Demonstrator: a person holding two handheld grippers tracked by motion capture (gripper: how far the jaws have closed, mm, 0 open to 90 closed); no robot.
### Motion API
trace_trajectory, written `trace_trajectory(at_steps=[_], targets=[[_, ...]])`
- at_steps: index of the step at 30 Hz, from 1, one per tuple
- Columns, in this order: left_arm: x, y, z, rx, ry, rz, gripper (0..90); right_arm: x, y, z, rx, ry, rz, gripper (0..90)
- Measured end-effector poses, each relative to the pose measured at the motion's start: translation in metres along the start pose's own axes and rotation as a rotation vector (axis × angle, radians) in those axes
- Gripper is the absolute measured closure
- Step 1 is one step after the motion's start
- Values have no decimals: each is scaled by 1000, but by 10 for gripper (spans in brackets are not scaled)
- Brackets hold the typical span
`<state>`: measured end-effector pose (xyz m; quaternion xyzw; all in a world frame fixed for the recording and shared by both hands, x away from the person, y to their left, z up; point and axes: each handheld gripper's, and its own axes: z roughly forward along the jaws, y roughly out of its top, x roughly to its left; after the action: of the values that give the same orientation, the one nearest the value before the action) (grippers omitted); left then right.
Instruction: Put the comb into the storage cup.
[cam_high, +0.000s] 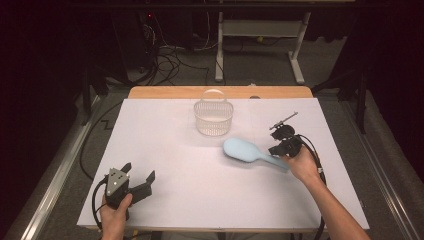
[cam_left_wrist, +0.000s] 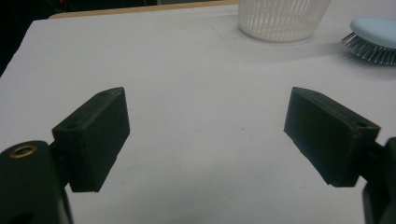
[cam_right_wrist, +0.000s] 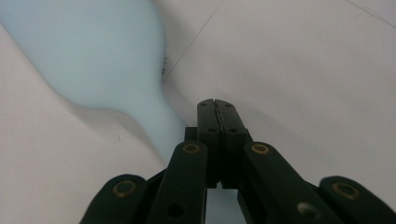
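- Right gripper (cam_right_wrist: 217, 105): jaws pressed flat together, nothing visibly between the tips; pale blue hairbrush (cam_high: 247, 152) handle passes under the closed jaws, whether gripped cannot tell.
- Brush head is on the white table (cam_high: 190, 170), bristles down, just in front of the basket.
- Left gripper (cam_left_wrist: 205, 123): jaws wide, empty, at the near-left corner.
- White slatted basket (cam_high: 213, 114), handle upright, looks empty.

No readable text, labels, numbers anywhere
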<state>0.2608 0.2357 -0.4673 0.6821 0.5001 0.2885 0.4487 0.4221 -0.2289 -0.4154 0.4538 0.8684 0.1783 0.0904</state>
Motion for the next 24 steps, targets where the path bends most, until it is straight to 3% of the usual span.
trace_trajectory(at_steps=[11,20,24], targets=[[0,0,0,-2,1,-4,150,7,-6,-1,-4,16,-18,900],[0,0,0,-1,1,-3,150,8,-13,-1,-4,31,-4,900],[0,0,0,-1,0,-3,150,10,-15,-1,-3,35,-24,900]])
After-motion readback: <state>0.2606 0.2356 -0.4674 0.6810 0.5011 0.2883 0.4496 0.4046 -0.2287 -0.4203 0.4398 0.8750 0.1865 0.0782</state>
